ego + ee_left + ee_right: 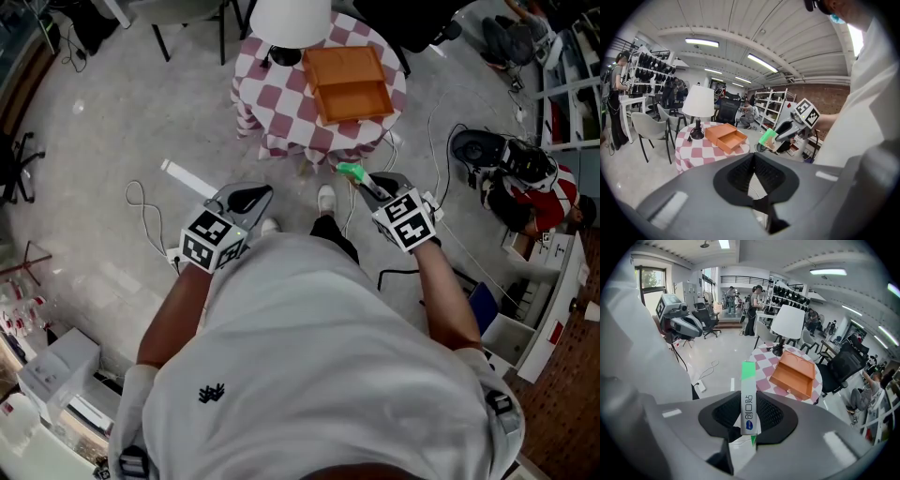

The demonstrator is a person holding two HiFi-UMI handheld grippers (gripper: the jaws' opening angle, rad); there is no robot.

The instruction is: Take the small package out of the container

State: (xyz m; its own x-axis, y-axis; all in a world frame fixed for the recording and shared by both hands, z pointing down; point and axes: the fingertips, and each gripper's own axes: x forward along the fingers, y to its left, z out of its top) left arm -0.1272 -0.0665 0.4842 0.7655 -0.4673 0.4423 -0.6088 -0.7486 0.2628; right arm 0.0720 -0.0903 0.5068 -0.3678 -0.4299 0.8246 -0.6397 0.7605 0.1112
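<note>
The small green-and-white package (351,171) stands upright between the pads of my right gripper (362,180), which is shut on it; it fills the middle of the right gripper view (748,385). The orange container (348,82), an open drawer box, lies on the round table with a checked cloth (272,103), well ahead of both grippers and apart from the package. My left gripper (247,199) hangs at my left side with its jaws shut and nothing between them (753,158). In the left gripper view, the right gripper (783,133) holds the package (767,138) in front of the container (725,136).
A lamp with a white shade (291,19) stands on the table behind the container. Cables (141,202) and a white strip (187,178) lie on the floor at my left. Chairs (656,129), shelves (776,105) and people stand around the room.
</note>
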